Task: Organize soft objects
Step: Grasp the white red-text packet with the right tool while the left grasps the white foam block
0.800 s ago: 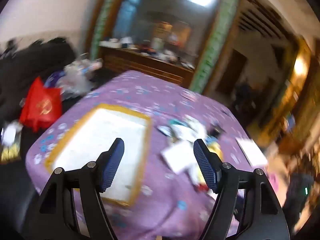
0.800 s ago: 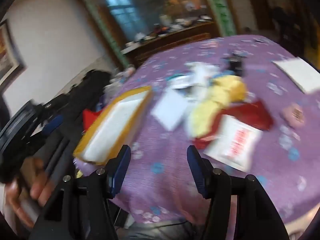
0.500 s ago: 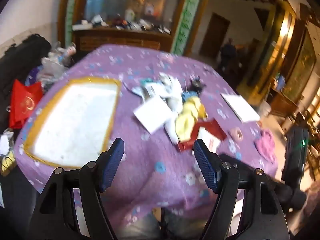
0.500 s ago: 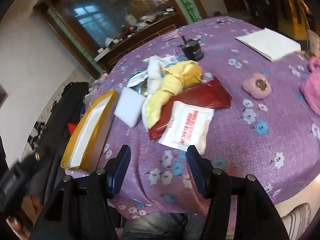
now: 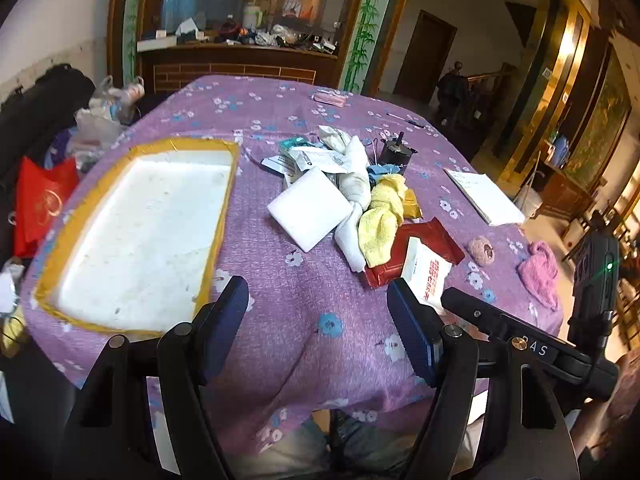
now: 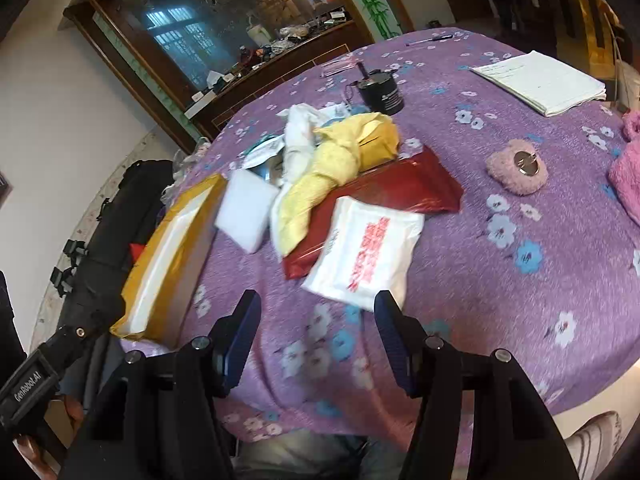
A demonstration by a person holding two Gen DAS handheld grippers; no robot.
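Observation:
A pile lies mid-table on the purple flowered cloth: a yellow towel (image 5: pixel 382 216) (image 6: pixel 320 176), a white cloth (image 5: pixel 356 184) (image 6: pixel 298 132), a white foam pad (image 5: pixel 310 208) (image 6: pixel 246 208), a red pouch (image 5: pixel 416 248) (image 6: pixel 384 196) and a white tissue pack (image 5: pixel 426 272) (image 6: pixel 364 252). A yellow-rimmed white tray (image 5: pixel 140 232) (image 6: pixel 168 256) sits at the left. A pink fuzzy pouch (image 5: pixel 481 250) (image 6: pixel 516 172) and a pink cloth (image 5: pixel 538 270) (image 6: pixel 628 172) lie right. My left gripper (image 5: pixel 318 328) and right gripper (image 6: pixel 316 336) are open and empty above the near table edge.
A black motor-like object (image 5: pixel 394 154) (image 6: pixel 378 92) stands behind the pile. A white notebook (image 5: pixel 484 196) (image 6: pixel 540 80) lies at the right. A red bag (image 5: pixel 40 204) and plastic bags (image 5: pixel 104 116) sit off the table's left. A wooden sideboard (image 5: pixel 240 64) stands behind.
Both grippers have swung right and pulled back toward the near table edge, so the pile now sits ahead of them. Both stay open and empty.

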